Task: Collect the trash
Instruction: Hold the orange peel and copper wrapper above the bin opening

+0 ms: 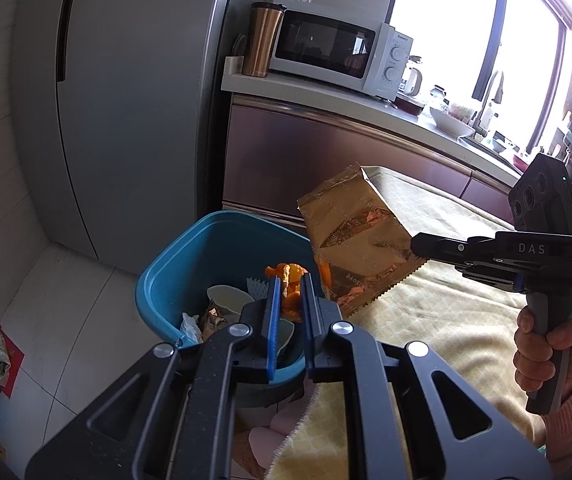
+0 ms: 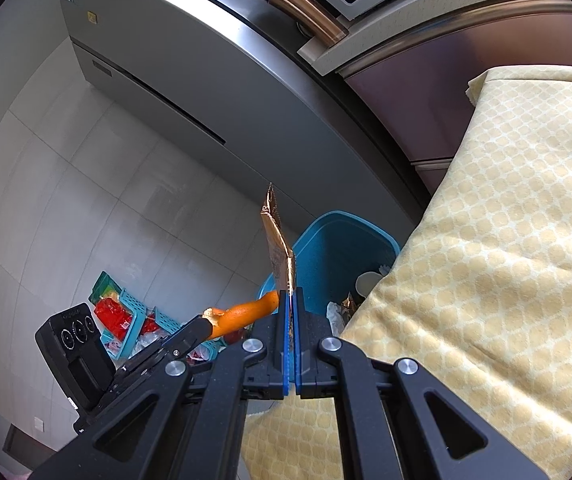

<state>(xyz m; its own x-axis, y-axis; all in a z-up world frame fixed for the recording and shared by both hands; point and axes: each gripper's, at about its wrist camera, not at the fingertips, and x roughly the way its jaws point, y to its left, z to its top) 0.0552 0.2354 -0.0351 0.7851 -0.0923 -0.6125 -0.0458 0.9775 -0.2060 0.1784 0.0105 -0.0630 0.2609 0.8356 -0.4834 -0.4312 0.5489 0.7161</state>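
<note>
My left gripper [image 1: 289, 280] is shut on a piece of orange peel [image 1: 291, 294], held over the blue trash bin [image 1: 166, 276]. Seen from the right wrist view, the same peel [image 2: 246, 314] sticks out of the left gripper [image 2: 210, 326] beside the bin [image 2: 342, 236]. My right gripper [image 2: 290, 294] is shut on the edge of a gold snack wrapper [image 2: 280, 252]. In the left wrist view that wrapper [image 1: 358, 240] hangs over the bin's right rim, pinched by the right gripper [image 1: 416, 246]. The bin holds crumpled paper, a pale cup and foil.
A table under a yellow patterned cloth [image 2: 486, 260] stands right of the bin. A grey fridge [image 1: 126, 100] rises behind it, a counter with a microwave [image 1: 334, 52] and copper tumbler [image 1: 262, 40] beyond. Baskets of packets [image 2: 126, 320] lie on the tiled floor.
</note>
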